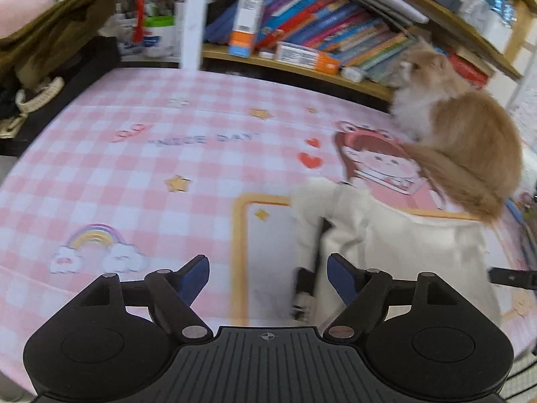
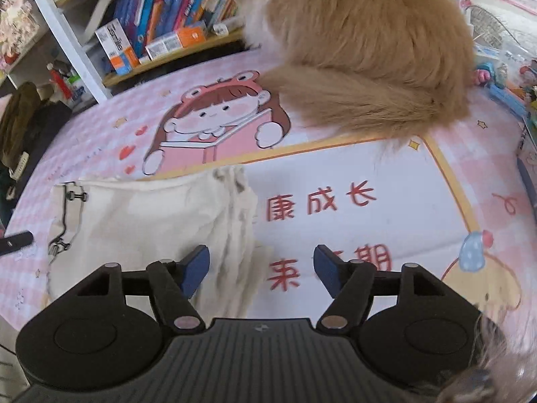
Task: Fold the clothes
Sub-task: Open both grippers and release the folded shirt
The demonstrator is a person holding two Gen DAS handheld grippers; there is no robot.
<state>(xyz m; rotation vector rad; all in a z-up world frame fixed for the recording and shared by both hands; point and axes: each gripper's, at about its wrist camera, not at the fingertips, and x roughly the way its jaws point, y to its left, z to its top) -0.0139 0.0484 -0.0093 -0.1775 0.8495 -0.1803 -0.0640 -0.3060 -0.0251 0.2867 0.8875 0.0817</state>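
A cream garment lies folded on the pink checked table cover. Black cords and metal clips run along its left edge. My left gripper stands open just above the cover. The garment's left edge, with a black strap end, lies between the blue pads, untouched. My right gripper is open too. The garment's bunched right edge reaches in beside the left pad, and nothing is pinched.
A fluffy orange cat sits on the table at the far right, with its tail just behind the garment. Shelves of books line the back. Dark clothing is heaped at the left. Toys crowd the right edge.
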